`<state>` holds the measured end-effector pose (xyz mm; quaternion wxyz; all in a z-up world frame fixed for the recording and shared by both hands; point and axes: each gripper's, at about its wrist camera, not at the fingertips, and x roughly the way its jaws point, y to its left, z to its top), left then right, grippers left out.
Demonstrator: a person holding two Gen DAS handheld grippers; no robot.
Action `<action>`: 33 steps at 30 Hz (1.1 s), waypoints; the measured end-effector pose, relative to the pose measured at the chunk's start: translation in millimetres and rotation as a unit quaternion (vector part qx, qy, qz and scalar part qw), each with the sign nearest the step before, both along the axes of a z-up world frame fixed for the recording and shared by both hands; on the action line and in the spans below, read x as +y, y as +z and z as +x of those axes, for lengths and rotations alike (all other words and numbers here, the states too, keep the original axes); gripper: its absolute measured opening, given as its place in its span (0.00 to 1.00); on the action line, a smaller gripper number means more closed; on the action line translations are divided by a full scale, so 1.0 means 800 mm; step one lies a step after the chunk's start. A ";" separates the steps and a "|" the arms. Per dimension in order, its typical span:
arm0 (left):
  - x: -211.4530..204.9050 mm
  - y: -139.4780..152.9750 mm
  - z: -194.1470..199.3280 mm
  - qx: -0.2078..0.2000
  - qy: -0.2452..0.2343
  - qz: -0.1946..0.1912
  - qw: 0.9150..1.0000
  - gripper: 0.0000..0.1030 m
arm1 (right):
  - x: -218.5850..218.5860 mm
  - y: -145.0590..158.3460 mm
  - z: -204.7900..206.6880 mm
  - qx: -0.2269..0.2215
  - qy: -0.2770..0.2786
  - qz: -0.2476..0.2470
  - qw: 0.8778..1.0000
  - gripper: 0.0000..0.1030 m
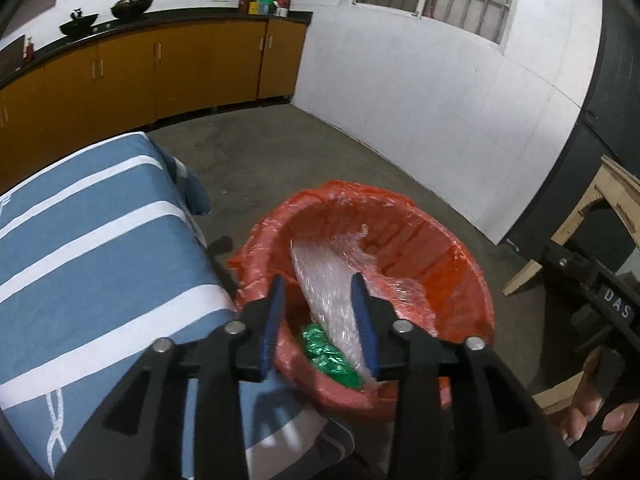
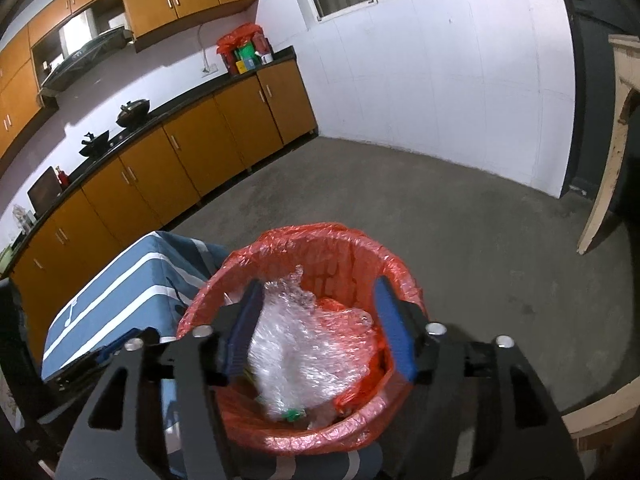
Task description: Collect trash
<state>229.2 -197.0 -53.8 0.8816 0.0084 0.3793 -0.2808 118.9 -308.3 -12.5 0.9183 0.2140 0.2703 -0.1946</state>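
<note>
Bin liner (image 1: 460, 264) is orange-red & shiny. Inside: clear, see-through bubbly plastic (image 1: 332, 280) & a shiny green wrapper (image 1: 332, 360). Tongs (image 1: 320, 292) are black w/ blue pads (image 1: 362, 300). Cloth (image 1: 92, 248) is blue w/ white stripes. Cupboards (image 2: 224, 136) are orange-brown, walls (image 2: 440, 80) white, floor (image 2: 460, 208) grey.

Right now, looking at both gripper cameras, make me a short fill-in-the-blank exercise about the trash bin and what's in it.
1. The bin is lined with a bag coloured ____.
2. The biggest piece of trash in it is clear ____ wrap.
3. The crumpled wrapper beside the clear wrap is coloured ____.
4. The striped cloth next to the bin is white and ____.

Missing words: red; bubble; green; blue
</note>
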 end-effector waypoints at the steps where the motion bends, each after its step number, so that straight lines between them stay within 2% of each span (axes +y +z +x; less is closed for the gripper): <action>1: 0.008 0.004 -0.002 -0.007 0.007 -0.001 1.000 0.42 | 0.003 0.003 -0.003 -0.002 -0.003 -0.008 1.000 0.68; 6: 0.043 0.025 -0.023 -0.043 0.036 -0.005 0.998 0.65 | 0.020 0.016 -0.019 -0.009 -0.017 -0.055 0.998 0.94; 8: 0.061 0.035 -0.033 -0.064 0.052 -0.004 0.997 0.78 | 0.031 0.021 -0.025 -0.011 -0.021 -0.078 0.997 0.96; 11: 0.090 0.049 -0.051 -0.098 0.079 0.003 0.992 0.89 | 0.050 0.029 -0.031 -0.021 -0.032 -0.120 0.992 0.98; 16: 0.133 0.066 -0.086 -0.143 0.120 0.018 0.982 0.95 | 0.080 0.038 -0.050 -0.059 -0.034 -0.154 0.986 0.98; 25: 0.187 0.078 -0.149 -0.193 0.184 0.046 0.963 0.96 | 0.130 0.046 -0.061 -0.039 0.013 -0.183 0.982 0.98; 33: 0.213 0.081 -0.183 -0.195 0.208 0.038 0.958 0.96 | 0.159 0.048 -0.084 -0.048 0.041 -0.183 0.981 0.98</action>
